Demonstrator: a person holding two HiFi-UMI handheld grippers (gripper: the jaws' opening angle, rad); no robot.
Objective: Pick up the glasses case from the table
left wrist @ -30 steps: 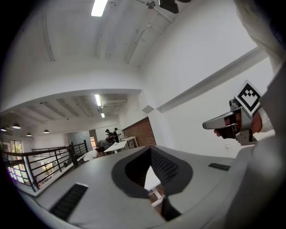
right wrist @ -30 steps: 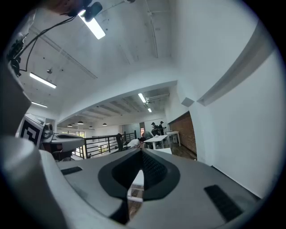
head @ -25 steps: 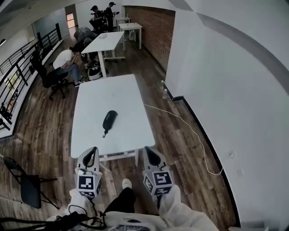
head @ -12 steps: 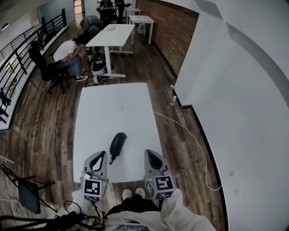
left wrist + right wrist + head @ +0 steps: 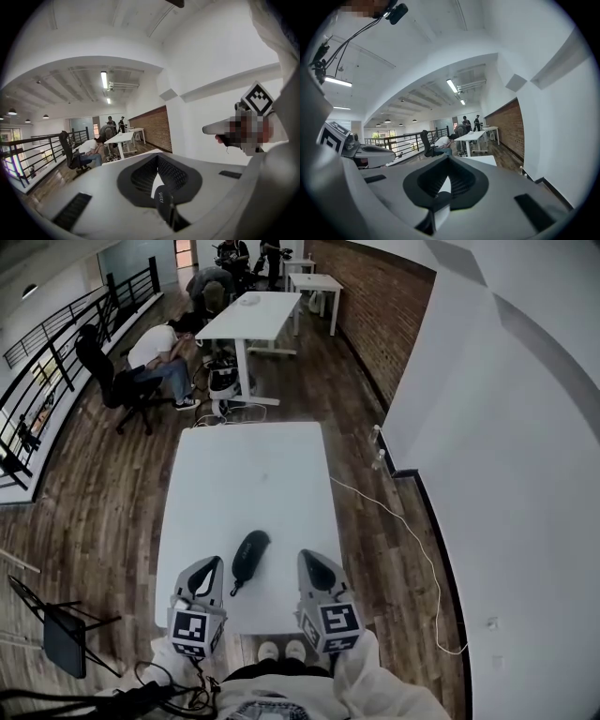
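The black glasses case (image 5: 249,554) lies on the white table (image 5: 248,479) near its front edge, with a thin strap trailing toward me. My left gripper (image 5: 212,563) hovers just left of the case, jaws shut and empty. My right gripper (image 5: 306,557) is to the right of the case, a short gap away, also shut with nothing in it. In the left gripper view my left gripper (image 5: 157,156) points over the table, and the case is hidden behind its jaws. In the right gripper view my right gripper (image 5: 447,159) also hides the case.
A second white table (image 5: 251,313) stands farther back, with seated people and an office chair (image 5: 112,381) beside it. A folding chair (image 5: 61,638) is at my lower left. A white cable (image 5: 412,540) runs over the wood floor along the white wall on the right.
I have stepped up to the table. Both grippers moved forward from over the floor to over the table's front edge, and the case now lies between them.
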